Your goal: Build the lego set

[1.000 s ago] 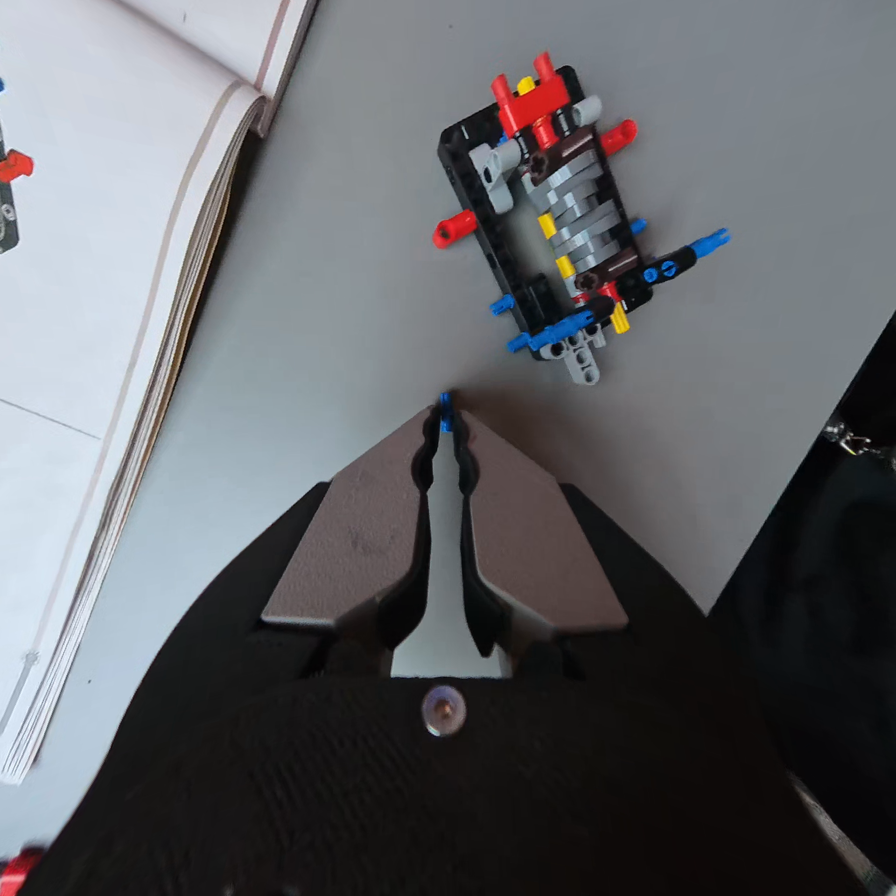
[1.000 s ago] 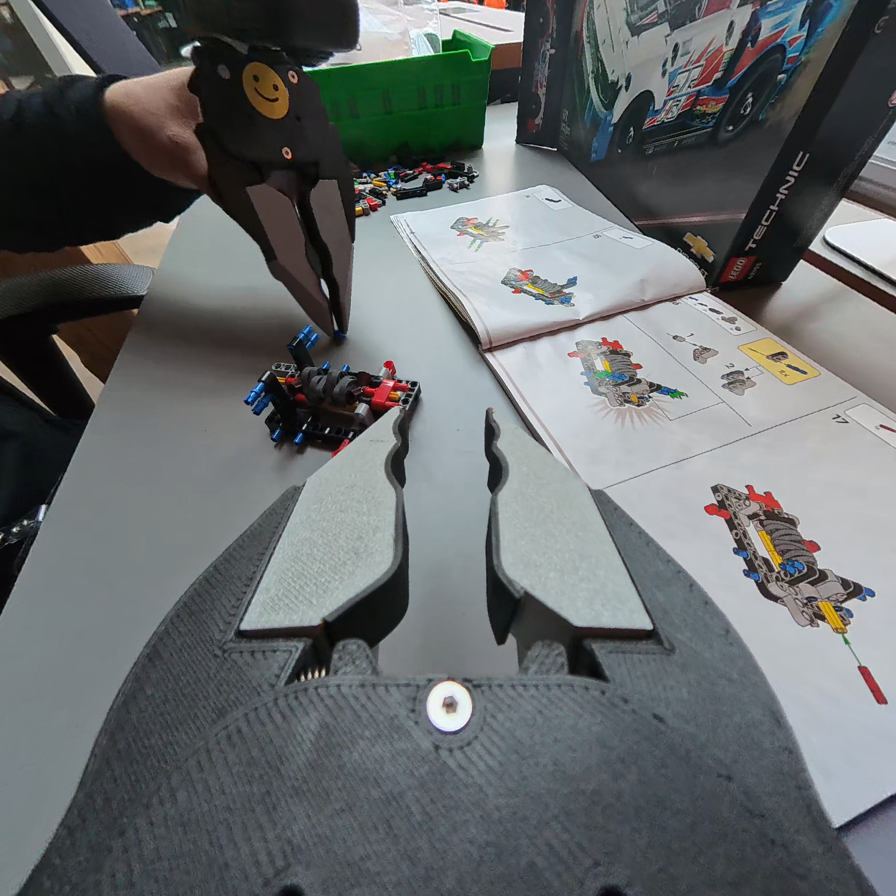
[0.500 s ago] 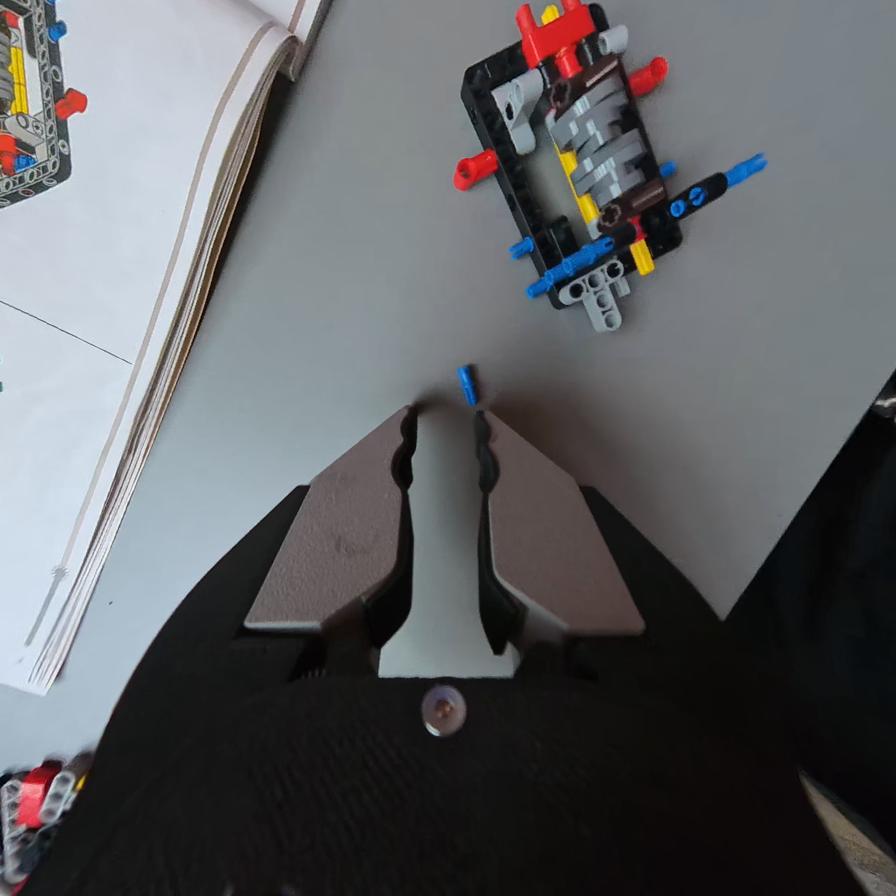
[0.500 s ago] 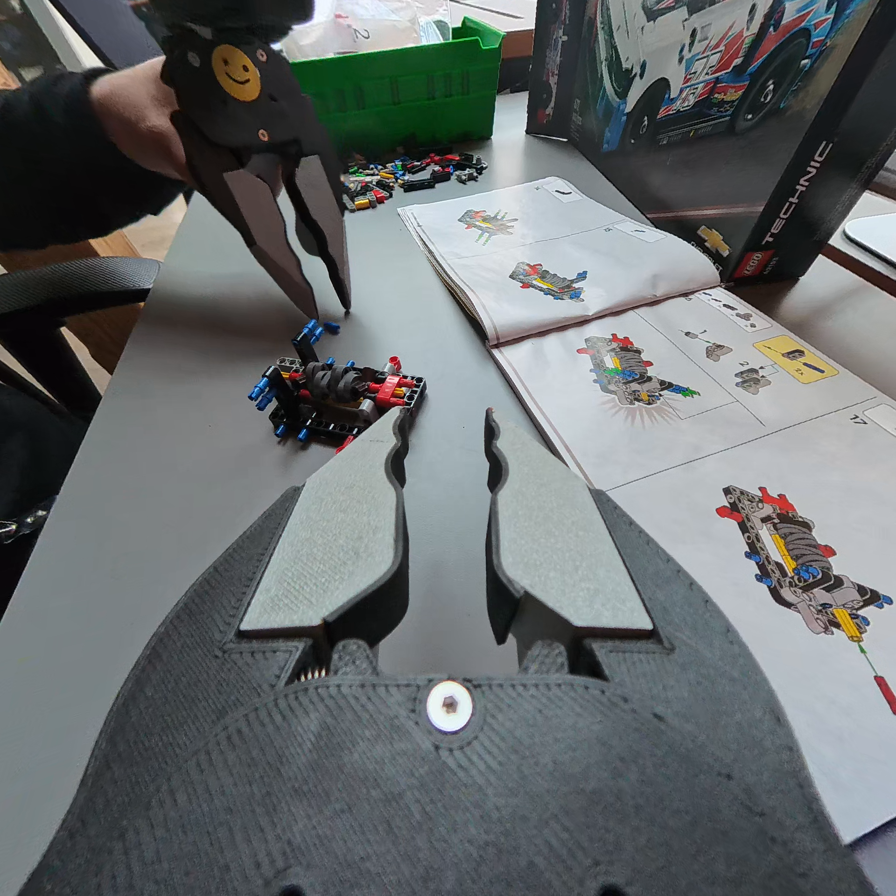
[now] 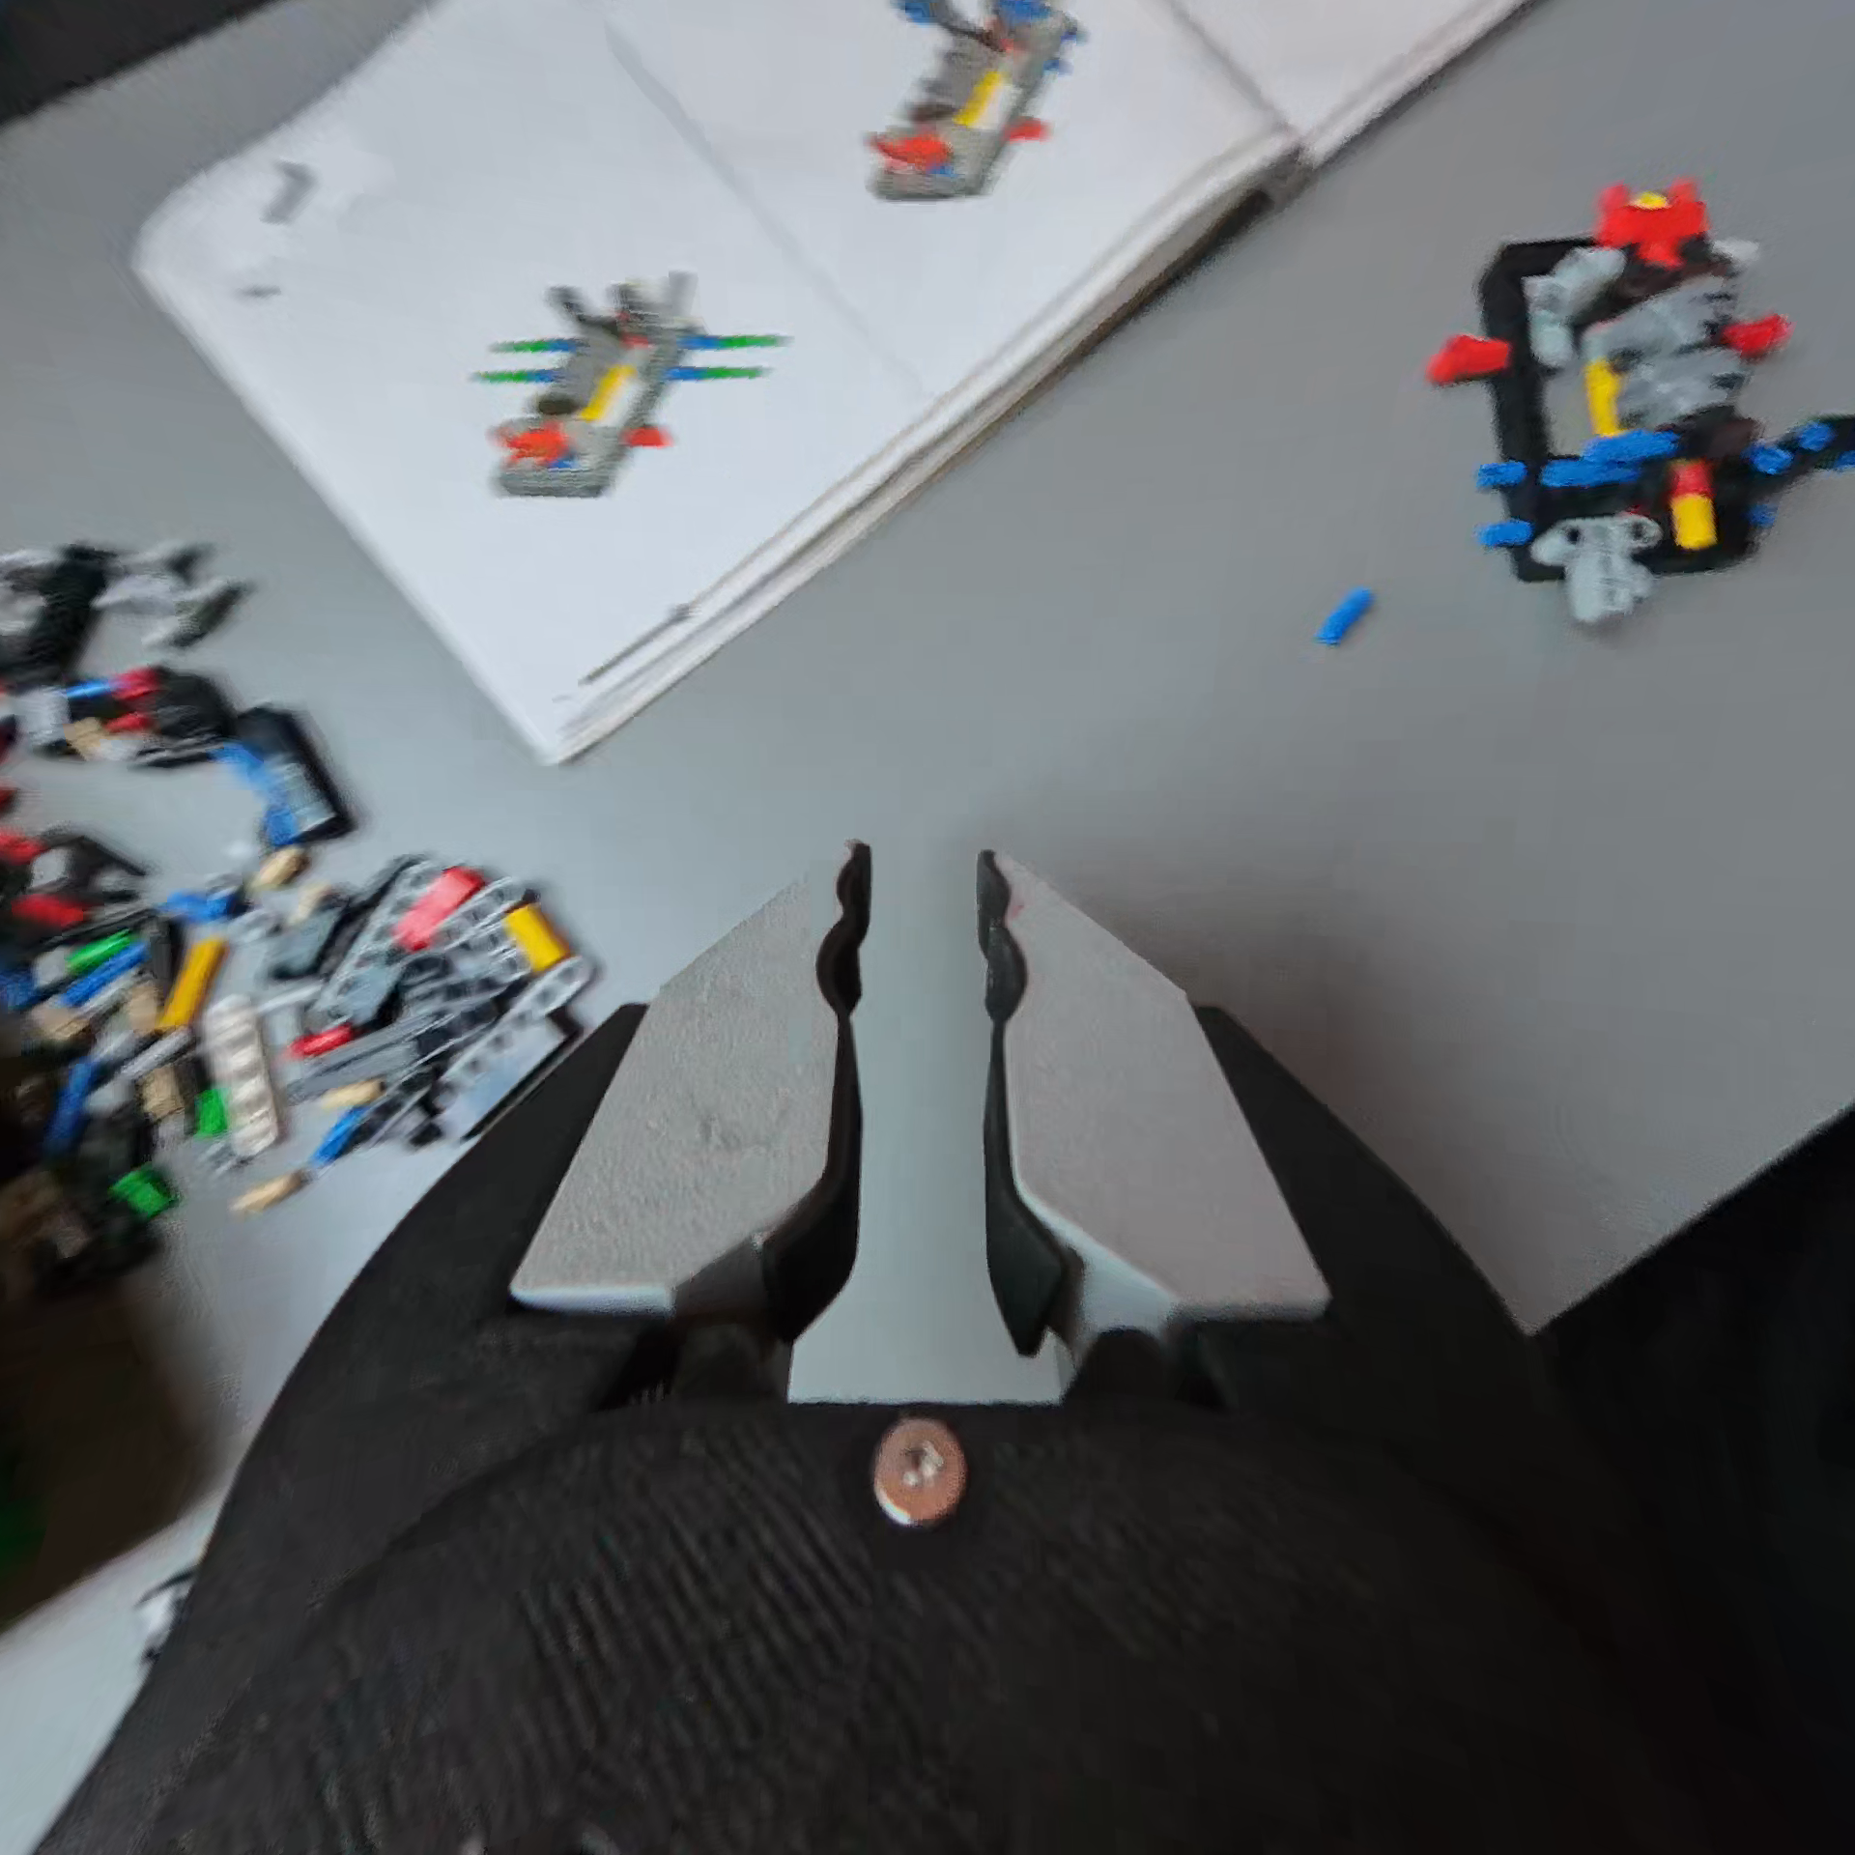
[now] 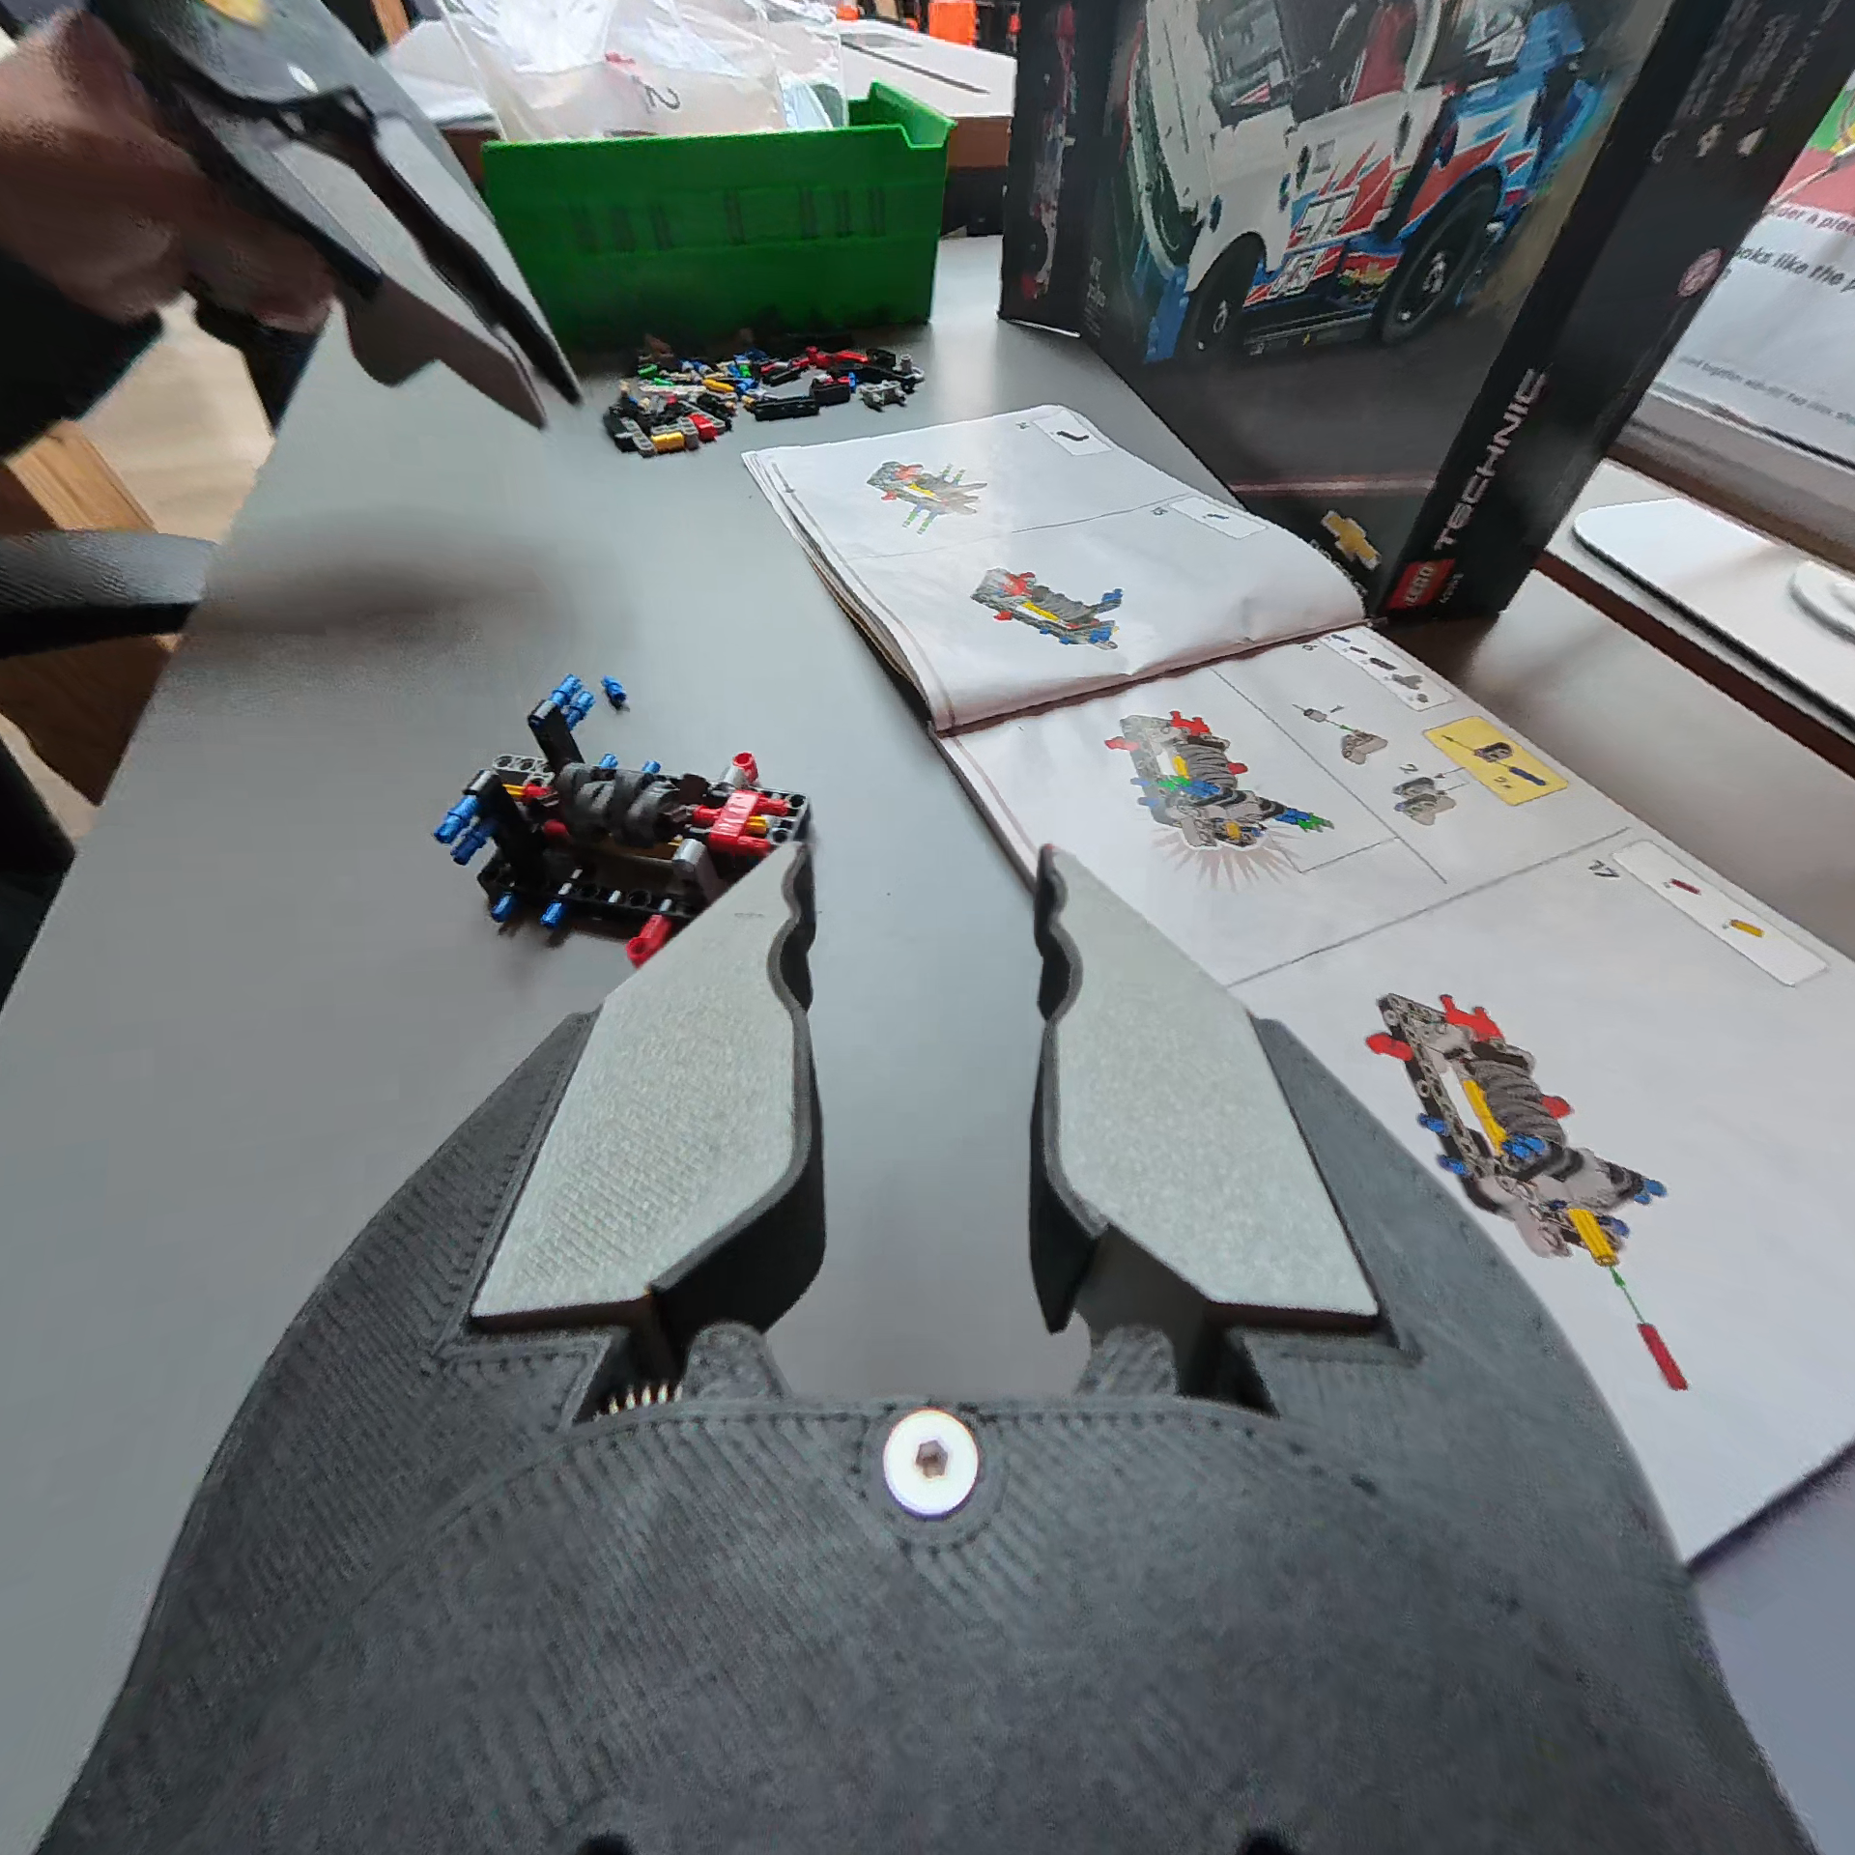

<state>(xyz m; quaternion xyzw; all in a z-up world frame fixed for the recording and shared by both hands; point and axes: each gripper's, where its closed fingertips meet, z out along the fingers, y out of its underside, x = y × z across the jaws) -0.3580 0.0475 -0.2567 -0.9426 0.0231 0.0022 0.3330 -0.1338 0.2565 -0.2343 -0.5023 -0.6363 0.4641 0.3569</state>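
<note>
Hovering above the grey table point(image 5: 1004, 723), the left gripper point(image 5: 915, 853) had its jaws parted with nothing between them. Left wrist view was motion-blurred. The loose blue pin point(image 5: 1343, 614) lay on the table ahead and to the right of the tips, apart from them, just beside the partly built lego assembly point(image 5: 1626, 402). The assembly was a black frame with grey, red, yellow and blue parts, flat on the table at the upper right of that view. A pile of loose lego pieces point(image 5: 201, 964) sat to the left of the gripper. The open instruction booklet point(image 5: 703, 301) lay beyond it.

Right gripper point(image 6: 921, 868) was also released and empty, jaws wide, low over the table point(image 6: 301, 1004). The assembly point(image 6: 622, 823) sat just ahead-left of its left fingertip; touching or not, could not tell. The blue pin point(image 6: 613, 690) lay just past the far end of the assembly, clear of it. The left gripper point(image 6: 472, 301) showed in the upper left of the right wrist view, blurred, raised off the table and held by a hand point(image 6: 120, 201). The loose pieces point(image 6: 753, 391) lay farther back in front of a green bin point(image 6: 723, 231). The booklet point(image 6: 1255, 803) was spread on the right, with the set's box point(image 6: 1355, 251) standing behind it.
</note>
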